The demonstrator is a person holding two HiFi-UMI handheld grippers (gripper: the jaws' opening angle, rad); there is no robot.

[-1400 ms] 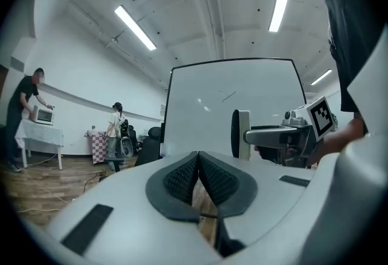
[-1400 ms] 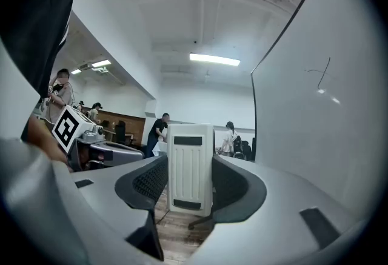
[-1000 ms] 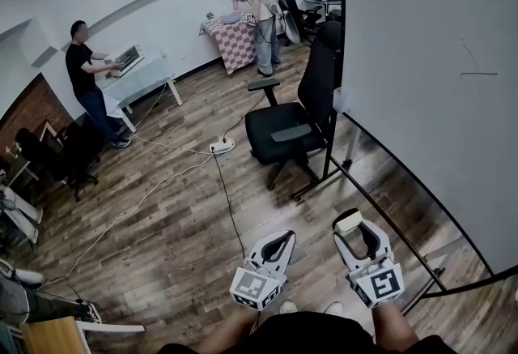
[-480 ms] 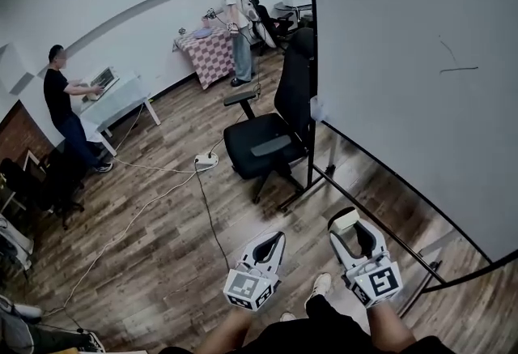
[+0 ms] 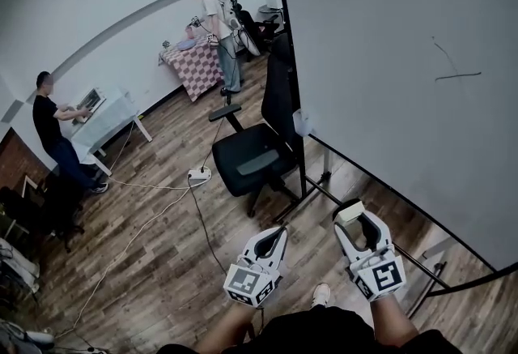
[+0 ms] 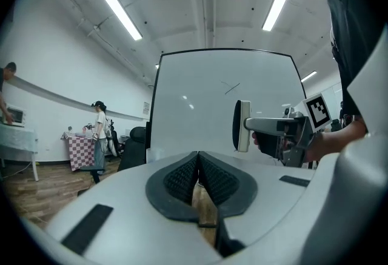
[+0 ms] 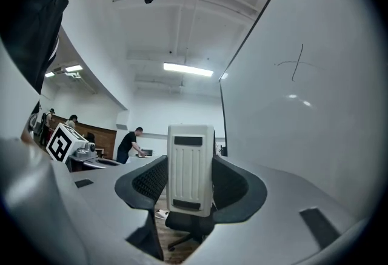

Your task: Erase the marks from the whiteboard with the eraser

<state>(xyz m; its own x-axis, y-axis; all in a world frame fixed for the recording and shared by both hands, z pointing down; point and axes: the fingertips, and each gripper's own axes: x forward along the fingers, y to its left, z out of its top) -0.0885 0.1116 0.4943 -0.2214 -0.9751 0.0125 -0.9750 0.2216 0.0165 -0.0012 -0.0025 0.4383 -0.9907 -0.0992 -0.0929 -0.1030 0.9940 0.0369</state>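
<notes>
Down low, the left gripper [image 5: 273,240] has its fingers [image 6: 180,177] shut tight with nothing in them; beside it, the right gripper [image 5: 354,219] squeezes the white eraser [image 7: 190,170] in its fingers; both hang over the wooden floor [image 5: 162,247], away from the whiteboard [image 5: 388,20]; a black chair [image 5: 257,148] stands by the board's left edge; two thin crossed marks [image 5: 453,65] sit high on the board; far off, a person [image 5: 212,20] stands at a checked counter [image 5: 190,62] and another person [image 5: 50,127] at a white counter [image 5: 109,111].

The whiteboard [image 5: 380,61] stands at the right with the marks [image 5: 457,76] high on it, the office chair [image 5: 255,154] just left of its frame, and before it the left gripper [image 5: 278,235] beside the right gripper [image 5: 350,219], the eraser [image 5: 349,213] between the latter's jaws.
</notes>
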